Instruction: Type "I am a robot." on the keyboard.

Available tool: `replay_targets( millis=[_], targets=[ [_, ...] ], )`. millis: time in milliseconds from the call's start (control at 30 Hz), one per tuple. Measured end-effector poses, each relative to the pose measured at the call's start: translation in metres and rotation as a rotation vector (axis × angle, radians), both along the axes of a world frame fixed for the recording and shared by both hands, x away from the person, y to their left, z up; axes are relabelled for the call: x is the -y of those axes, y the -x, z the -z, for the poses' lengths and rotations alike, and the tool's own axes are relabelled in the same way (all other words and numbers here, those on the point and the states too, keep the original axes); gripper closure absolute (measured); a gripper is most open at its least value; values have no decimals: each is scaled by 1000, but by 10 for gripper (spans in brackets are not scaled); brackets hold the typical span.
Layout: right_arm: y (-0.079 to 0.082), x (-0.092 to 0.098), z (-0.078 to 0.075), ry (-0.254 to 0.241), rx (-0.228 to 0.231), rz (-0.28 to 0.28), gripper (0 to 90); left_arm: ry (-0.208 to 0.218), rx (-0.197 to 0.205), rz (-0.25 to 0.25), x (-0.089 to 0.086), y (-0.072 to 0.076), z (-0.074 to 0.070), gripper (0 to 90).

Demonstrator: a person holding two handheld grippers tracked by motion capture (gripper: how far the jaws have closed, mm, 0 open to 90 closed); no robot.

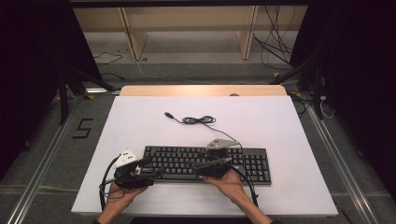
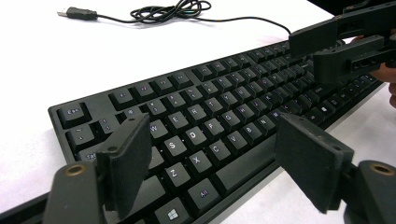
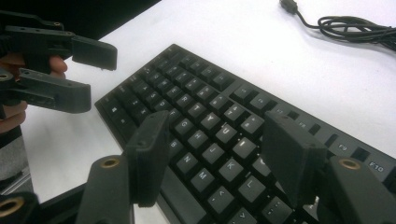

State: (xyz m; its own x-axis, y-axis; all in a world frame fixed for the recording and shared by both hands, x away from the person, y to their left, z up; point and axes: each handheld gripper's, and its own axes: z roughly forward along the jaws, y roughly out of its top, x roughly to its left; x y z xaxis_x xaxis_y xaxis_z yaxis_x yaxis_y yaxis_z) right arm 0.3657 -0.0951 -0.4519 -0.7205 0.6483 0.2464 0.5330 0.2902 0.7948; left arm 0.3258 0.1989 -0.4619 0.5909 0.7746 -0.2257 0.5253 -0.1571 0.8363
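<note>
A black keyboard (image 1: 243,161) lies on the white tabletop (image 1: 140,121), nearer the front edge. Its cable (image 1: 198,120) is coiled behind it, with the USB plug (image 1: 169,114) lying loose. My left gripper (image 1: 153,170) hovers at the keyboard's left end, open, and the letter keys (image 2: 210,116) show between its jaws. My right gripper (image 1: 201,164) is over the middle of the keyboard, also open, and nothing is gripped between its jaws above the keys (image 3: 210,126). In the left gripper view the right gripper (image 2: 336,46) appears at the upper right. The left gripper (image 3: 88,74) appears at the upper left of the right gripper view.
The coiled cable (image 2: 168,10) rests on bare white surface behind the keyboard. A wooden strip (image 1: 203,90) edges the far side of the table. Beyond it lie floor cables (image 1: 275,46) and a wooden frame; metal rails run along both sides.
</note>
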Motion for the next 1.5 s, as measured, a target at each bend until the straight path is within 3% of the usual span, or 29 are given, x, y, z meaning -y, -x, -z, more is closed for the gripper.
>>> replay_targets(
  millis=[467,800,1000,1500],
  targets=[
    [2,-11,0,1,1,-32,439,0,6,-3,-1,0,0,268],
    [3,-24,5,28,-5,-59,770,-1,6,-6,-1,0,-1,268],
    [2,-34,12,57,-29,-70,890,0,7,-10,-2,0,-1,268],
    [-2,-52,26,110,-65,-80,900,1,11,-27,-5,0,-1,268]
  ],
)
